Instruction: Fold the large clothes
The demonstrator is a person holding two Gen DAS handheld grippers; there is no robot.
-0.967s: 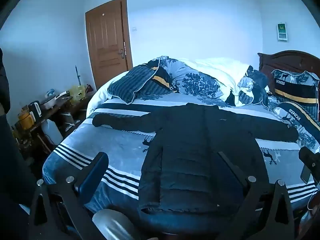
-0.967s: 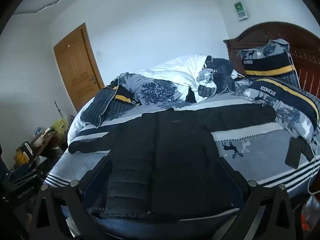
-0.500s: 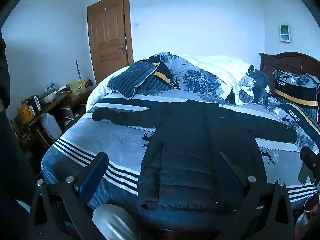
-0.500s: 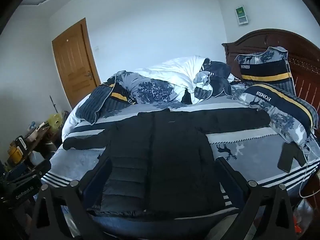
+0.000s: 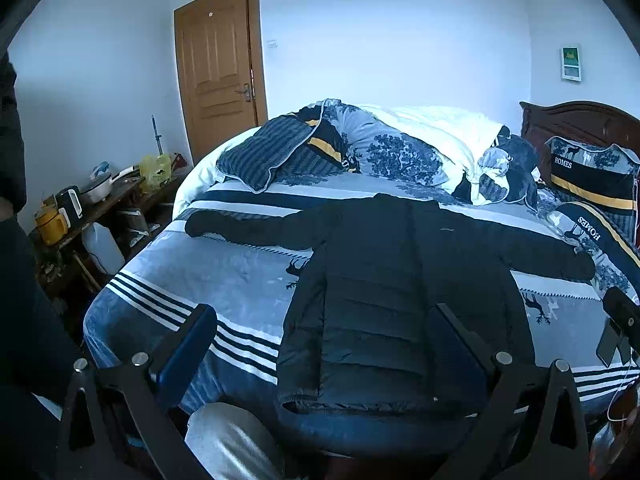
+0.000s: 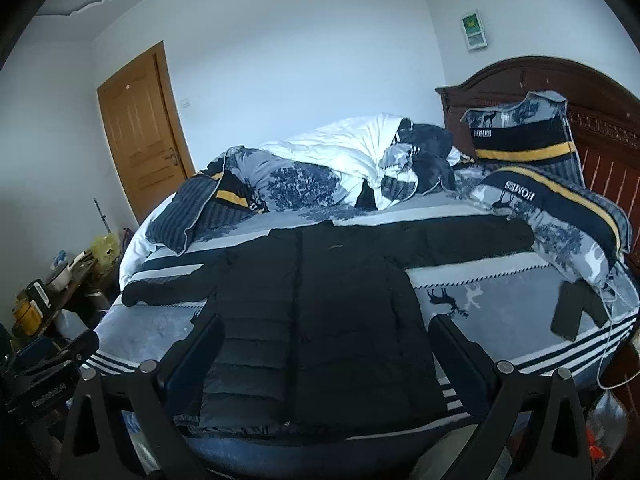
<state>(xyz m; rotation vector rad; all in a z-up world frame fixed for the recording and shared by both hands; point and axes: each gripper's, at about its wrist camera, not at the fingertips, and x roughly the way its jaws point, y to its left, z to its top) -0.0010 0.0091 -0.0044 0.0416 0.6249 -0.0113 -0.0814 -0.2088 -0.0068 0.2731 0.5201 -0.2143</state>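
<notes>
A black puffer jacket [image 5: 400, 292] lies flat on the bed, front up, both sleeves spread out sideways, hem at the near edge. It also shows in the right wrist view [image 6: 320, 312]. My left gripper [image 5: 324, 316] is open and empty, held back from the bed's near edge, in front of the jacket's hem. My right gripper [image 6: 326, 324] is open and empty too, above the near edge, facing the jacket's lower half. Neither gripper touches the jacket.
The bed [image 5: 224, 280] has a blue-grey striped blanket. A heaped duvet [image 5: 400, 148] and pillows [image 6: 532, 184] lie beyond the jacket. A phone [image 6: 566, 314] lies at the right edge. A cluttered side table [image 5: 92, 200] stands left, with a closed door [image 5: 220, 68] behind.
Both grippers have risen and drawn back slightly, so the bed and jacket sit lower in view. The jacket has not moved.
</notes>
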